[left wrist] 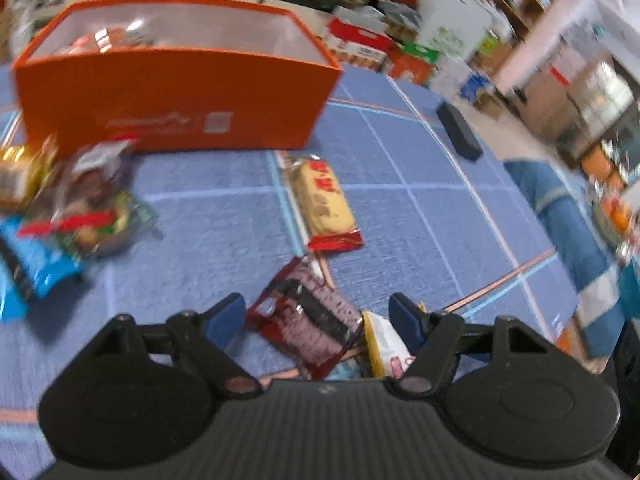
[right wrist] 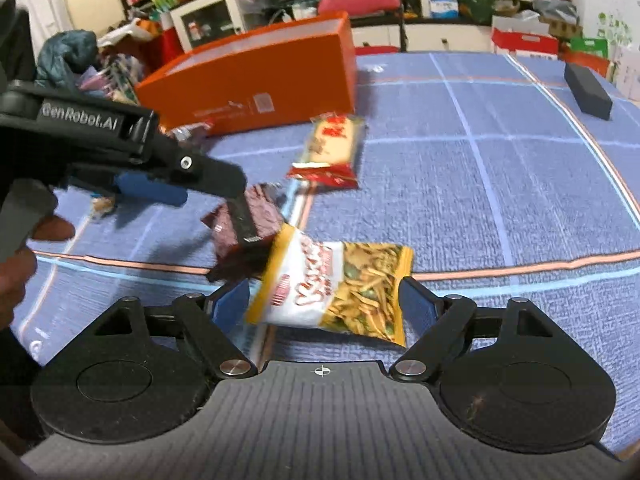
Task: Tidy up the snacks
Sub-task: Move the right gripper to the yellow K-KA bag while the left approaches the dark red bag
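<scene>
An open orange box [left wrist: 176,100] stands at the back of the blue cloth, also in the right wrist view [right wrist: 256,80], with some packets inside. A cream and red cracker packet [left wrist: 326,200] [right wrist: 334,146] lies in front of it. A dark red packet [left wrist: 308,324] [right wrist: 244,224] lies between the open fingers of my left gripper [left wrist: 318,316], which hovers over it. A yellow and white snack bag [right wrist: 332,288] [left wrist: 386,344] lies between the open fingers of my right gripper [right wrist: 324,304]. The left gripper's body [right wrist: 132,148] shows at the left of the right wrist view.
Several more snack packets [left wrist: 80,208] lie in a blurred heap at the left, in front of the box. A black case [left wrist: 458,130] [right wrist: 588,90] lies at the cloth's far right. Shelves, boxes and a pink chair [right wrist: 360,0] stand behind the table.
</scene>
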Demonstrator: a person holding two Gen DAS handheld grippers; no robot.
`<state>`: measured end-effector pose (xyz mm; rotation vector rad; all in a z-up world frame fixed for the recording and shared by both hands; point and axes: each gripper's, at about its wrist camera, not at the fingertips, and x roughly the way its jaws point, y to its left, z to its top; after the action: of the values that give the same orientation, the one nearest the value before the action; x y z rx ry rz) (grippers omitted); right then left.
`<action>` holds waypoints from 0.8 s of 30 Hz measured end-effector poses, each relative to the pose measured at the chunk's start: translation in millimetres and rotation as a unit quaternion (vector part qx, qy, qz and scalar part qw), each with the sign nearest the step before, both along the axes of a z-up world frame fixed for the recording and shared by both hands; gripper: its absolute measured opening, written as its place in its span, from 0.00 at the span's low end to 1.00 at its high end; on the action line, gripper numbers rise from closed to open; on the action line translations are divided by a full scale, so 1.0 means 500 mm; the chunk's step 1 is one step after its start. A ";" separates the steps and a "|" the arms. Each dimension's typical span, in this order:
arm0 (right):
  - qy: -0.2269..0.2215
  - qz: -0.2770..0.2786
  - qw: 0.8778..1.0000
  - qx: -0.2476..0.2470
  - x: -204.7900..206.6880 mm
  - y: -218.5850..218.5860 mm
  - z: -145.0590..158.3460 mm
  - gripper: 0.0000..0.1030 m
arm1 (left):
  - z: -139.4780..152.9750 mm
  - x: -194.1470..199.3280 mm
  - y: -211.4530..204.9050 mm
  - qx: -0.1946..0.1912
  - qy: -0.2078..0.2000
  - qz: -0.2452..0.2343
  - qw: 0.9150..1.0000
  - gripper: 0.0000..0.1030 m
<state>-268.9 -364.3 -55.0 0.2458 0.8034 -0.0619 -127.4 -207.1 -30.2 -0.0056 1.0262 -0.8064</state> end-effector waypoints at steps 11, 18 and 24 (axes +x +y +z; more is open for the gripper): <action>0.002 0.003 1.000 -0.030 0.019 0.008 -0.013 0.74 | -0.060 0.010 -0.043 0.103 -0.039 -0.026 0.994 0.76; -0.003 -0.022 1.000 0.015 0.006 -0.019 -0.006 0.75 | -0.064 0.012 0.074 0.122 -0.034 0.027 0.992 0.82; -0.008 -0.035 0.998 0.044 -0.044 0.000 0.021 0.76 | -0.032 -0.001 0.185 0.063 -0.018 0.085 0.994 0.85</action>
<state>-290.8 -364.5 -44.4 0.3575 0.7830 -0.0904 -128.0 -114.7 -46.0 0.0283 1.0261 -0.5845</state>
